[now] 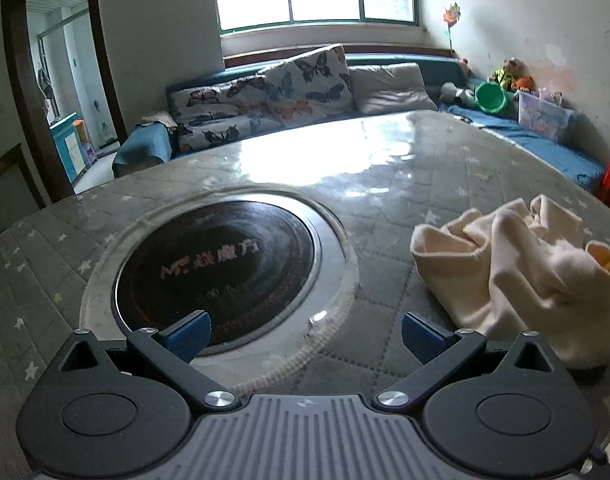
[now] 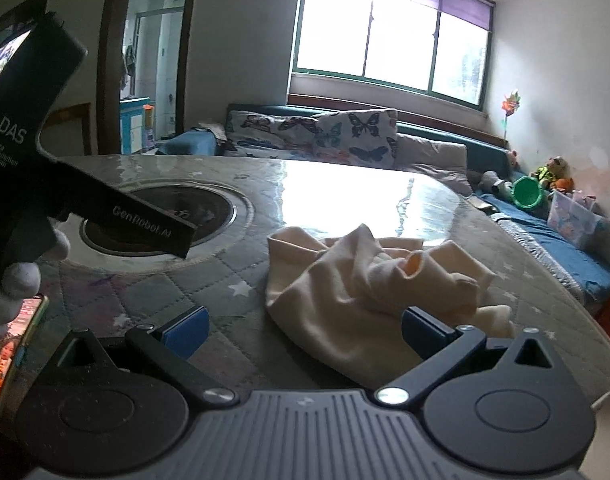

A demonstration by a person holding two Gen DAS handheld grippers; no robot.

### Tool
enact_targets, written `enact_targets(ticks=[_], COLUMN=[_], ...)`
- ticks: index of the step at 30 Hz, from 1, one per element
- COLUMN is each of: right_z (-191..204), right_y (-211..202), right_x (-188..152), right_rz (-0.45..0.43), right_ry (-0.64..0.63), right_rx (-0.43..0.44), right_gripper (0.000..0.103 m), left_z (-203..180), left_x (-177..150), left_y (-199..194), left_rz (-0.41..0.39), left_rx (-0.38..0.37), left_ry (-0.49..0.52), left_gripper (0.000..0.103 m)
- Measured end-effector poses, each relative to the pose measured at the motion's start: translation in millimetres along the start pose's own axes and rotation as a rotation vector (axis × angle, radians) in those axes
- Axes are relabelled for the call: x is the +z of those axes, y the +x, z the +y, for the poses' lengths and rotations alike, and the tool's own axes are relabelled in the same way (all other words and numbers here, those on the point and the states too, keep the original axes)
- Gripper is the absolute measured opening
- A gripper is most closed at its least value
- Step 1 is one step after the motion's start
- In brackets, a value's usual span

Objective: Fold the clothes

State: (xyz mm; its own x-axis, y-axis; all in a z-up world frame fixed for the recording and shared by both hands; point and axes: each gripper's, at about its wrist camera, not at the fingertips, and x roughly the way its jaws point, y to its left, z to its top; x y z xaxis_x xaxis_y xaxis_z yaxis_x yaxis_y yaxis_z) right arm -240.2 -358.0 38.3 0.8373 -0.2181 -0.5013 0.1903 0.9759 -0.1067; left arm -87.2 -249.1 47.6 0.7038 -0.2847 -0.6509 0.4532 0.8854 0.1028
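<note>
Cream garment (image 2: 369, 280) lies crumpled in a loose heap on the quilted, star-printed table (image 2: 145, 292), to the right of the round black cooktop (image 1: 217, 268) set into the tabletop. I hold my right gripper (image 2: 305, 332) just at the near edge of the heap, its blue pads spread wide, the right-hand pad against the cloth and nothing clasped between them. My left gripper (image 1: 305, 334) hovers near the cooktop's near rim, equally spread and holding nothing; the garment sits off to its right, close to that side's pad. From the right wrist camera, my left gripper's black body appears at far left, gripped in a white-gloved hand (image 2: 21, 276), with a phone (image 2: 13, 352) lying on the table below it. Beyond the table, butterfly-print cushions (image 1: 305, 84) line a blue sofa under a bright window (image 2: 389, 44).
</note>
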Motion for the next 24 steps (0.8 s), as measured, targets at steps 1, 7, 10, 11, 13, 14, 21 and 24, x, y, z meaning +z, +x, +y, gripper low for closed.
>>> enact_targets(ticks=[1, 7, 10, 11, 13, 14, 21, 24], right_z=[-1.5, -11.3, -15.1, -16.3, -18.1, -19.0, -21.4, -21.2], right_y=[-1.6, -9.0, -11.6, -12.3, -12.1, -12.0, -10.2, -9.7], right_x=[-0.7, -3.9, -5.4, -5.9, -6.6, -7.0, -6.2, -6.4], right_rz=[-0.001, -0.005, -0.005, -0.005, -0.002, 0.0, 0.007, 0.011], right_ry=[0.001, 0.02, 0.028, 0.031, 0.039, 0.044, 0.054, 0.053], right_rx=[-0.007, -0.046, -0.067, -0.071, -0.072, -0.072, -0.074, -0.074], right_gripper=[0.103, 0.103, 0.103, 0.103, 0.103, 0.103, 0.103, 0.103], left_z=[-1.4, -3.9, -3.8, -4.1, -5.1, -5.9, -8.0, -8.1], left_x=[-1.2, -10.6, -15.8, -17.3, -19.9, -20.6, -19.9, -20.1], left_y=[-0.2, -16.7, -27.5, -31.1, -37.6, -39.8, -41.8, -38.5], left_rz=[0.004, -0.025, -0.041, -0.047, -0.061, -0.068, -0.069, -0.055], left_rx=[-0.001, -0.038, -0.048, -0.048, -0.045, -0.042, -0.046, -0.046], left_ry=[0.004, 0.028, 0.034, 0.039, 0.05, 0.052, 0.053, 0.053], left_gripper=[0.103, 0.103, 0.103, 0.103, 0.103, 0.103, 0.103, 0.103])
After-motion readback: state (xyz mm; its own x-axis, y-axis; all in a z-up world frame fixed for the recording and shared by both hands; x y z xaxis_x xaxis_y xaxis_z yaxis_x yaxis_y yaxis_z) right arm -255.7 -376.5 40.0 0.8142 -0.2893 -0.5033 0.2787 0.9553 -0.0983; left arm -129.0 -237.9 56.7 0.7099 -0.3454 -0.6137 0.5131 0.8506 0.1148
